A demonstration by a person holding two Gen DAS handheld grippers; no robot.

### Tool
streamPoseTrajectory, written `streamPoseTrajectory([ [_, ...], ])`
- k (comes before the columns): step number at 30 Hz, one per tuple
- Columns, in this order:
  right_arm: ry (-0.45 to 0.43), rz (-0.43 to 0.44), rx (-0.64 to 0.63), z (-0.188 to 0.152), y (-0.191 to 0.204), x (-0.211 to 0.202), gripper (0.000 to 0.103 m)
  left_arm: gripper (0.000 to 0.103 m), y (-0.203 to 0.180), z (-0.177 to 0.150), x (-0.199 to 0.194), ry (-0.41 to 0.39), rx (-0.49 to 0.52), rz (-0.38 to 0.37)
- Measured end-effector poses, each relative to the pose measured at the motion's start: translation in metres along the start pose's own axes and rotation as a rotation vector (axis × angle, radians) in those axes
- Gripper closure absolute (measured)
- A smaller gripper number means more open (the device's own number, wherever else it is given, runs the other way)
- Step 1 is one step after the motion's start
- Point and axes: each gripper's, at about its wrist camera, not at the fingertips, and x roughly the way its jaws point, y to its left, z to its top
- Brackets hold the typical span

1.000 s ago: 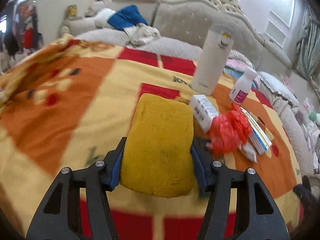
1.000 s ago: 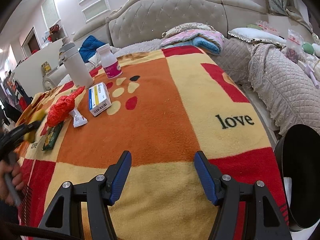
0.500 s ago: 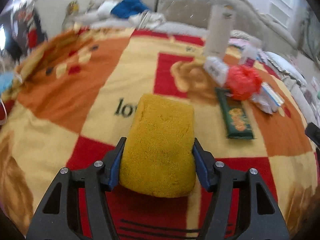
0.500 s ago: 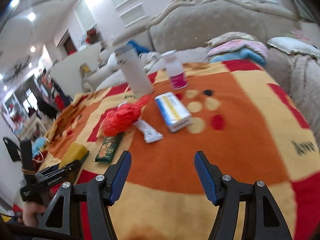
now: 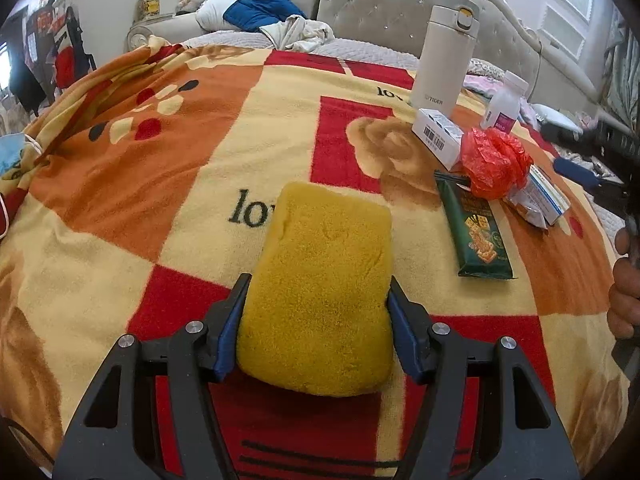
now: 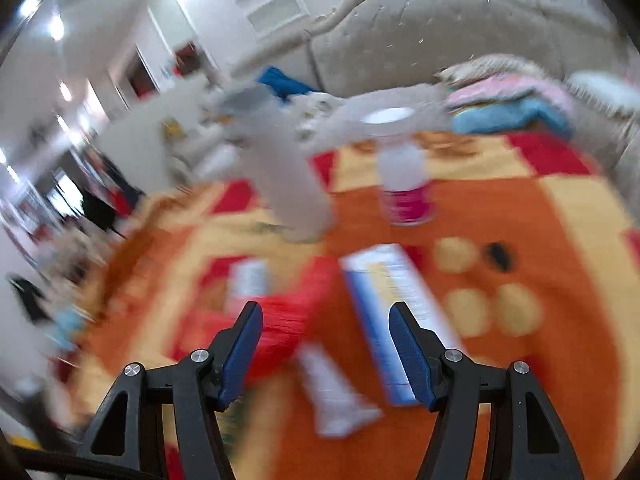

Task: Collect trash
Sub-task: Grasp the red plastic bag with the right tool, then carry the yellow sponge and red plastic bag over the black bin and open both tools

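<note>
A blanket (image 5: 192, 168) checked in red, orange and yellow, with the word "love" woven in, covers the surface. On its far right stands a white flask (image 5: 444, 52), and right of it a small white bottle (image 5: 502, 102) with a pink label. Just in front lies a white box (image 5: 438, 138), then a crumpled red bag (image 5: 494, 162), a green snack packet (image 5: 478, 232) and a blue-and-white box (image 5: 548, 196)
</note>
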Motion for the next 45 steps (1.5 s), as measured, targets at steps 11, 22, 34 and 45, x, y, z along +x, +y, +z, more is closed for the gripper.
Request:
streamPoseTrajectory([
  [11,0.067,-0.034,-0.117,-0.023,0.042,0.018,0.072,0.04,-0.001,0.001,0.001,0.004,0.009,0.011],
  [22,-0.058,-0.128,-0.206,-0.089,0.004,-0.127,0.072,0.042,-0.005,0.001,0.002,0.006,0.027,0.031],
  [34,-0.175,-0.218,-0.082,-0.133,-0.065,-0.222,0.072,0.046,-0.086,0.001,-0.07,-0.101,0.106,0.021],
  [45,-0.237,-0.272,-0.011,-0.146,-0.106,-0.273,0.072,0.046,-0.198,0.003,-0.097,-0.138,0.18,-0.052],
])
